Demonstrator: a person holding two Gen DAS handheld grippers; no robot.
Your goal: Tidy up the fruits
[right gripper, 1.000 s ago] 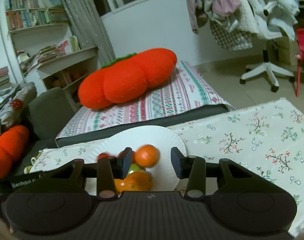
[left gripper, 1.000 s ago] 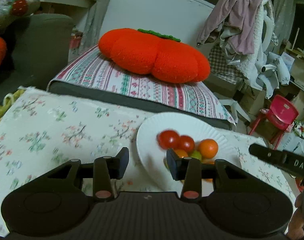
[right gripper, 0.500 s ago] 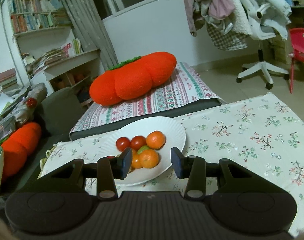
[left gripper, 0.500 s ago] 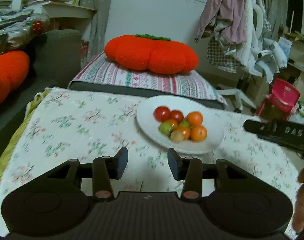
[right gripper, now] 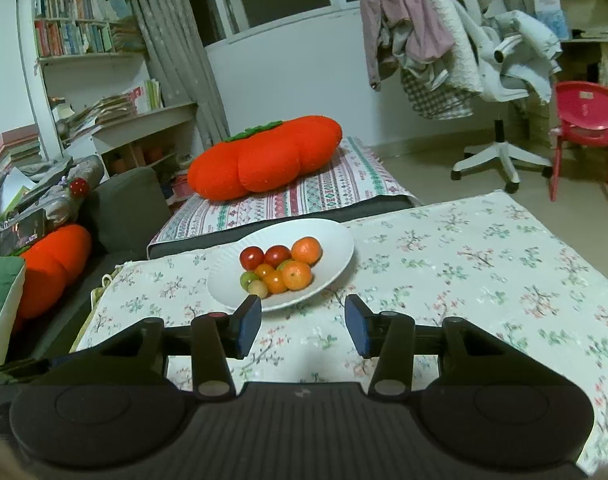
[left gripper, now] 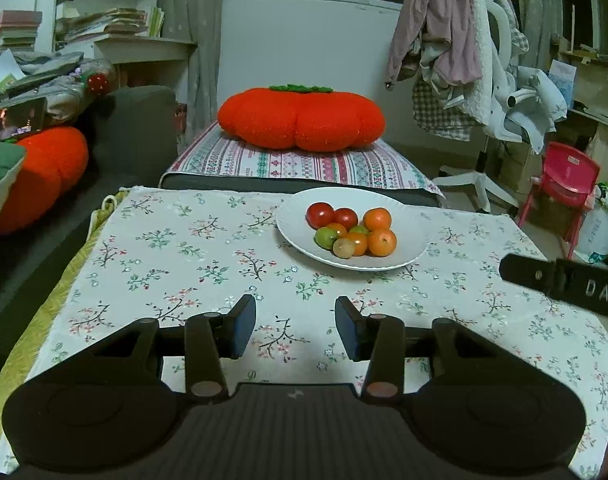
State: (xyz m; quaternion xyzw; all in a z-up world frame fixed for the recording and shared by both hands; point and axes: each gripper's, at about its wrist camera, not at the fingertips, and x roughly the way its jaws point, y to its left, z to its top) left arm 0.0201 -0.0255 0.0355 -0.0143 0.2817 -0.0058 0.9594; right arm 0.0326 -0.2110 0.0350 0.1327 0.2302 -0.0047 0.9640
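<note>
A white paper plate (left gripper: 404, 224) (right gripper: 336, 240) rests on the floral tablecloth (left gripper: 191, 256) (right gripper: 484, 272). Piled on it are several small fruits: two red tomatoes (left gripper: 320, 215) (right gripper: 251, 257), orange tangerines (left gripper: 382, 242) (right gripper: 297, 275), a green one (left gripper: 326, 237) (right gripper: 247, 279) and a pale one (left gripper: 343, 247) (right gripper: 258, 288). My left gripper (left gripper: 295, 330) hangs open over bare cloth, well short of the plate, nothing between its fingers. My right gripper (right gripper: 302, 328) is just short of the plate's near rim; its jaws are opening and hold nothing. Its dark body (left gripper: 564, 286) shows at the right in the left wrist view.
Behind the table a big orange pumpkin cushion (left gripper: 299, 118) (right gripper: 263, 160) lies on a striped mattress (left gripper: 295, 166). A sofa with a second orange cushion (left gripper: 39, 176) is at the left. An office chair heaped with clothes (right gripper: 464, 52) and a red plastic chair (right gripper: 584, 120) stand at the right.
Both grippers have drawn back from the plate, so the fruit now looks smaller and farther off. The right gripper's jaws stand slightly wider than before.
</note>
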